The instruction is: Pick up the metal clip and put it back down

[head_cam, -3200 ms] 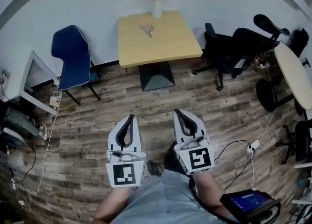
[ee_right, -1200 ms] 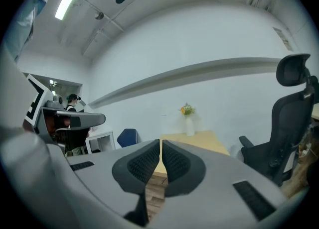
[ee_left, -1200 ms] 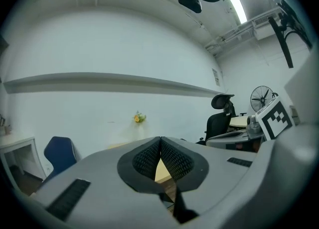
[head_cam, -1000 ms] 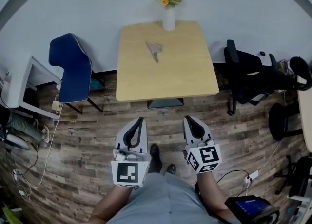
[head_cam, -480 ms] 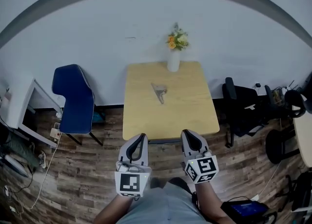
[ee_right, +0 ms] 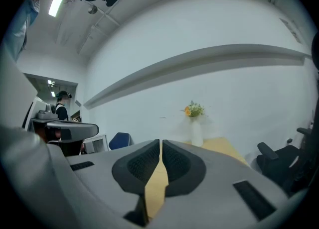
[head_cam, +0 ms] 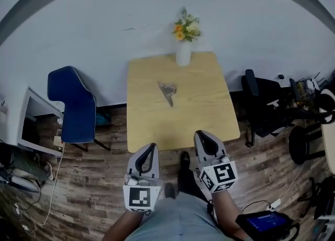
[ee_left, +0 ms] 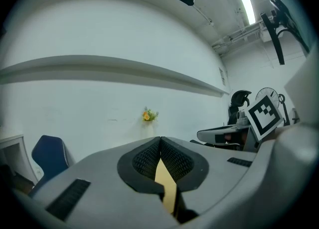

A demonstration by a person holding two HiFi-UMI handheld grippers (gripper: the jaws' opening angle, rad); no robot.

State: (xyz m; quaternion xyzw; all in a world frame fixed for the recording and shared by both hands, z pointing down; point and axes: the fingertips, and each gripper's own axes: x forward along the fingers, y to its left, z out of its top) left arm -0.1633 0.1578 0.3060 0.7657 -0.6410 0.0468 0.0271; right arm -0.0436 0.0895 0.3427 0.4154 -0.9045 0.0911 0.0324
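Head view shows the metal clip (head_cam: 167, 92) lying on the tabletop (head_cam: 204, 114), at 7 o'clock from the white vase (head_cam: 182, 54) (flowers in it). Near the tabletop's 6 o'clock edge, the left tool (head_cam: 150, 148) and the right tool (head_cam: 202, 135) are clenched, empty.

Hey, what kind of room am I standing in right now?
Most likely an office or lab workroom. There's a plain wooden table set against a bare white wall, a black swivel office chair on one side of it and a blue chair on the other, all on a wood-plank floor.
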